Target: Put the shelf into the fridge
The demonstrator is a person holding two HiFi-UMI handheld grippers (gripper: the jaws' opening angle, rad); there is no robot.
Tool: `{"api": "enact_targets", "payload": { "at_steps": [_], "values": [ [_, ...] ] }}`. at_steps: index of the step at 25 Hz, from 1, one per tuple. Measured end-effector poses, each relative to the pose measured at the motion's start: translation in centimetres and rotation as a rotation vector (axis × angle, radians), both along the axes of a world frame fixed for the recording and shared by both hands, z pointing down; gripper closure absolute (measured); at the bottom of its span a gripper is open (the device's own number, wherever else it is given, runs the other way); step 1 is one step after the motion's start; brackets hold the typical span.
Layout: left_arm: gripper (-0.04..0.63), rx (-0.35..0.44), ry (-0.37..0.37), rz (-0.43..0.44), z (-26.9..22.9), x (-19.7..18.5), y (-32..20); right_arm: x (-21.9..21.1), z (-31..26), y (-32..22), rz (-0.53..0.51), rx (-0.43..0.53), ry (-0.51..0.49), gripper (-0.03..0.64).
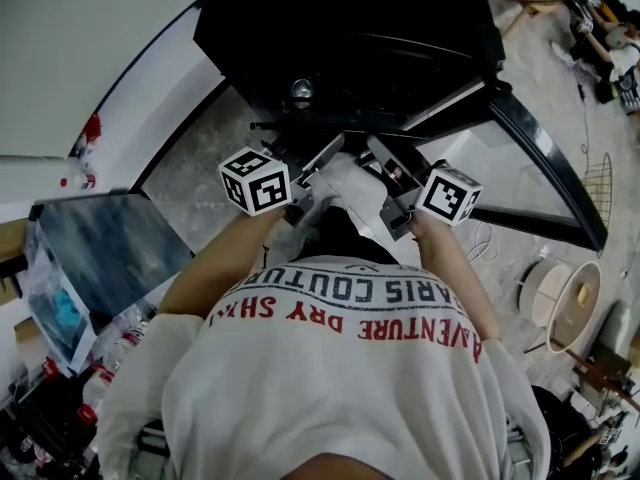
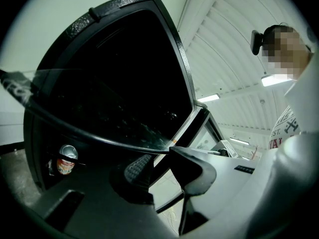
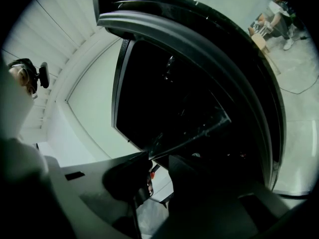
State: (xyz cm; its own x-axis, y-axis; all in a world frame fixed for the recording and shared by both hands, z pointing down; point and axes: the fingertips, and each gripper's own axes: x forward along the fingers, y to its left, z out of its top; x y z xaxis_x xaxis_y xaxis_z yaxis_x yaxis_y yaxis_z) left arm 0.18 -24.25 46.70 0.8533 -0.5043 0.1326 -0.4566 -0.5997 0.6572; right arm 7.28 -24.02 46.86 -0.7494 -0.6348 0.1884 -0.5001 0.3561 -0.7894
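The black fridge (image 1: 350, 28) stands straight ahead with its door (image 1: 545, 168) swung open to the right. The glass shelf (image 2: 94, 114), dark-rimmed, lies level in the fridge's mouth. My left gripper (image 2: 159, 163) is shut on the shelf's near edge, which runs into its jaws. In the right gripper view the shelf (image 3: 199, 128) slants down to my right gripper (image 3: 155, 166), whose jaws stand open around its edge. In the head view the left gripper (image 1: 318, 160) and right gripper (image 1: 392, 163) both reach into the fridge opening.
A red drink can (image 2: 66, 159) stands low inside the fridge, its silver top (image 1: 301, 90) showing from above. A framed picture (image 1: 110, 248) and bottles (image 1: 100, 368) crowd the lower left. Round white objects (image 1: 560, 298) and cables lie to the right. A seated person (image 3: 276, 14) is far off.
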Motion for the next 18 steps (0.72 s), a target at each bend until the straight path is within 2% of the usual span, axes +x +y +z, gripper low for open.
{"api": "enact_targets", "payload": {
  "at_steps": [3,9,13,18],
  "values": [
    [0.477,-0.003,-0.003,-0.006,0.0,0.1,0.0,0.0,0.1,0.8,-0.027,0.016,0.035,0.499],
    [0.477,-0.008,-0.019,-0.01,0.0,0.2,-0.2,0.2,-0.9,1.3,-0.067,0.082,0.103,0.558],
    [0.477,-0.015,-0.026,-0.014,0.0,0.2,-0.7,0.0,-2.2,1.3,-0.091,0.121,0.111,0.571],
    [0.476,-0.002,-0.025,-0.028,-0.3,0.1,-1.4,-0.6,-3.0,1.7,-0.144,0.173,0.193,0.575]
  ]
}}
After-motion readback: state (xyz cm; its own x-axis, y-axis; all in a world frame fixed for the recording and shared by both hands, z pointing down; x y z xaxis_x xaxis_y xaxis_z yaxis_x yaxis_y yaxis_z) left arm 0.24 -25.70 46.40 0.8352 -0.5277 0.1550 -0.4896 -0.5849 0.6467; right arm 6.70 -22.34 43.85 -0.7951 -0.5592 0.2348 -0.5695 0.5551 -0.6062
